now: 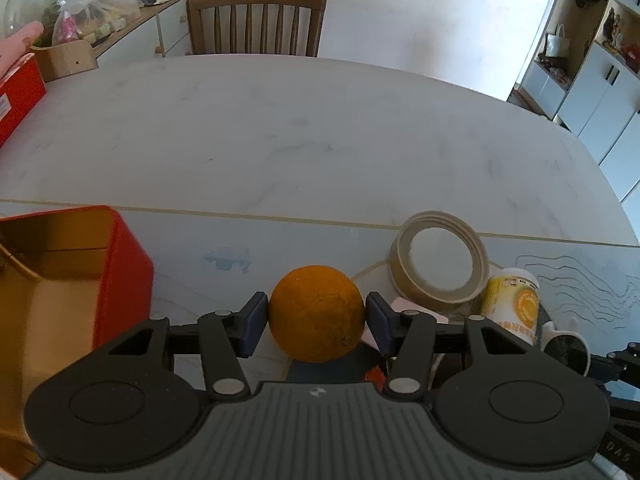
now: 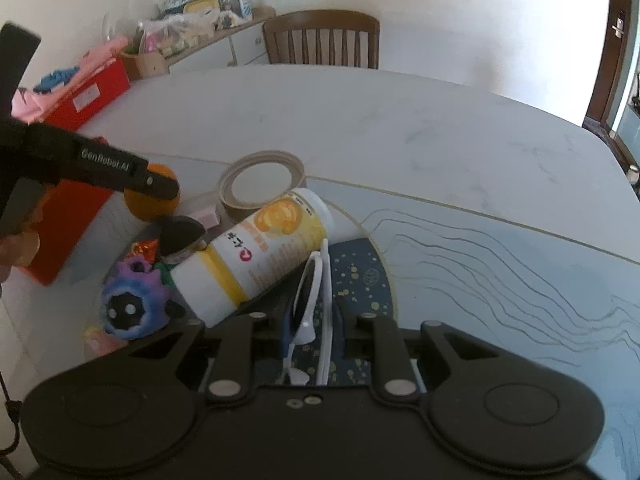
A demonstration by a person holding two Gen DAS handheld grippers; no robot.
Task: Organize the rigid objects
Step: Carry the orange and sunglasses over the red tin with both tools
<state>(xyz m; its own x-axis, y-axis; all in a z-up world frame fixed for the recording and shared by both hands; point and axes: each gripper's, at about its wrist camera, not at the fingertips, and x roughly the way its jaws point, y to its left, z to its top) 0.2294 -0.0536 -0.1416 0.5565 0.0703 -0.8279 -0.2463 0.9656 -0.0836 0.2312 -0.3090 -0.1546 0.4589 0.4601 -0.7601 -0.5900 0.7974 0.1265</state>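
A: What is the left gripper [image 1: 316, 322] doing?

B: Its fingers are clamping a round, dimpled orange [image 1: 316, 312] above the counter [image 1: 320, 128], beside the open red box [image 1: 124, 280].

A: And the right gripper [image 2: 310, 332]?

B: Fingers narrow, pinching white plastic glasses [image 2: 320, 292]. Squeezing gently is probably wisest; the frames look thin.

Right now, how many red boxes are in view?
2. One open red box sits on the table left of the orange, which the left hand-held gripper clamps. A second red box sits at the table's far left edge. Others may be hidden.
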